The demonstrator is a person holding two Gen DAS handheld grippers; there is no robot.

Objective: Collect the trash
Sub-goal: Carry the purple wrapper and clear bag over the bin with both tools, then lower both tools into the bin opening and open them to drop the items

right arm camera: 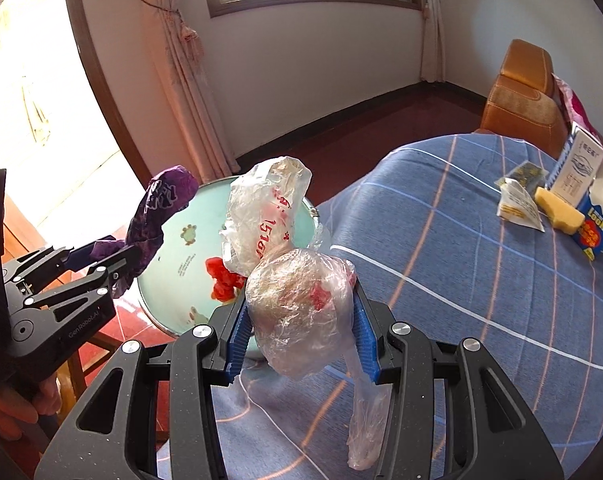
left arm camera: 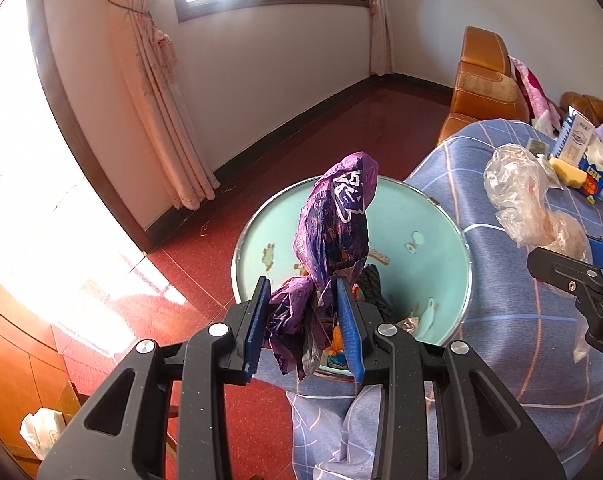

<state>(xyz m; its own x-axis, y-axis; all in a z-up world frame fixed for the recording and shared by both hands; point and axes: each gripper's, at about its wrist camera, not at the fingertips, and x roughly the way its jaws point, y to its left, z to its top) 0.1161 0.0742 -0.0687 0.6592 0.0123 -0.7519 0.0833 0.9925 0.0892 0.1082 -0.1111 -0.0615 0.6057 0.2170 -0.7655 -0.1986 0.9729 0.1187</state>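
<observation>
My left gripper [left arm camera: 305, 320] clenched the purple wrapper [left arm camera: 337, 220] above the mint bin [left arm camera: 441, 216], hiding most of its contents; my right gripper [right arm camera: 301, 332] gripped the clear plastic bag [right arm camera: 297, 300] over the checked tablecloth [right arm camera: 441, 240], its contents unreadable

Both the left gripper [left arm camera: 305, 326] and right gripper [right arm camera: 301, 336] are matte black, with silver screws and ribbed blue jaws.

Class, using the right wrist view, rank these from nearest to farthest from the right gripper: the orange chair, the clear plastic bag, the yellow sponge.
1. clear plastic bag: clamped in the right gripper.
2. yellow sponge: far right on the checked tablecloth.
3. orange chair: beyond the table, upper right.
</observation>
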